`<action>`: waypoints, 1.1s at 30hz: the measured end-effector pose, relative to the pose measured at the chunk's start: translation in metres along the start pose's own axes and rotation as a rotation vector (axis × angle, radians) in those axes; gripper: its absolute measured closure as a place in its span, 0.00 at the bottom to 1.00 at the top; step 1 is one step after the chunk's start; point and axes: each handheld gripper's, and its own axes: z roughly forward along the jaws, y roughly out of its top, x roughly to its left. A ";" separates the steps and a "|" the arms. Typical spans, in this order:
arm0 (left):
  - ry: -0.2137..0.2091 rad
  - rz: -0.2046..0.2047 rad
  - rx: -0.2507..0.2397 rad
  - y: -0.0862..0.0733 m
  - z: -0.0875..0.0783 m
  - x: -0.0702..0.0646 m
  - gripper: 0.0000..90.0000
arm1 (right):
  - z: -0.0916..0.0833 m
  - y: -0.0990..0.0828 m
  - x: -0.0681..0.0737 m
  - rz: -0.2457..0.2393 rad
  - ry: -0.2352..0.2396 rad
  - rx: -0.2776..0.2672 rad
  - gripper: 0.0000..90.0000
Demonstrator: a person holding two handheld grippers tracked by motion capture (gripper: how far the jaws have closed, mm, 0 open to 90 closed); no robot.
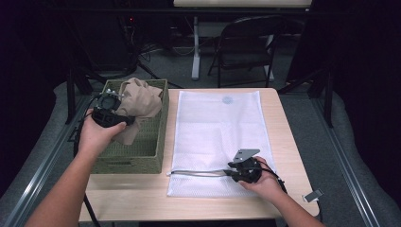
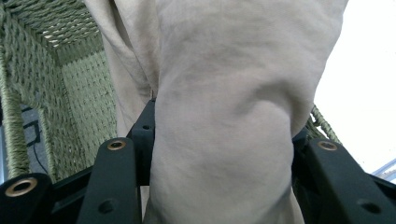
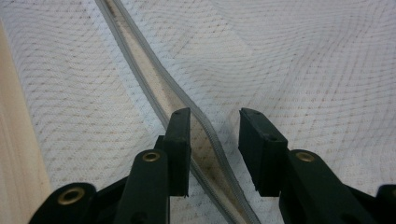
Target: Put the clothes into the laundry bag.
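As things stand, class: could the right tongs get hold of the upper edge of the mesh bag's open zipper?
Probably yes. The right tongs stand open low over the white mesh bag, with the zipper edge lying between the jaws and nothing covering it. The left tongs hold the beige cloth over the basket, well aside.

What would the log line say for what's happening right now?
left gripper: shut on cloth over basket | right gripper: open, astride the open zipper of mesh bag | table

Left fingers (image 2: 140, 135) behind beige cloth (image 2: 224, 116)
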 end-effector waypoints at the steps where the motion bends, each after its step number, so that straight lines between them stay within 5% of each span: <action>1: -0.008 0.000 0.004 0.000 0.000 0.001 0.55 | 0.001 0.000 0.000 -0.004 0.002 0.004 0.71; 13: -0.004 -0.003 0.006 -0.001 0.001 0.002 0.55 | 0.010 -0.003 0.004 -0.043 -0.026 0.046 0.73; 33: -0.005 -0.009 0.010 -0.003 0.002 0.005 0.55 | 0.011 -0.003 0.004 -0.080 -0.040 0.055 0.98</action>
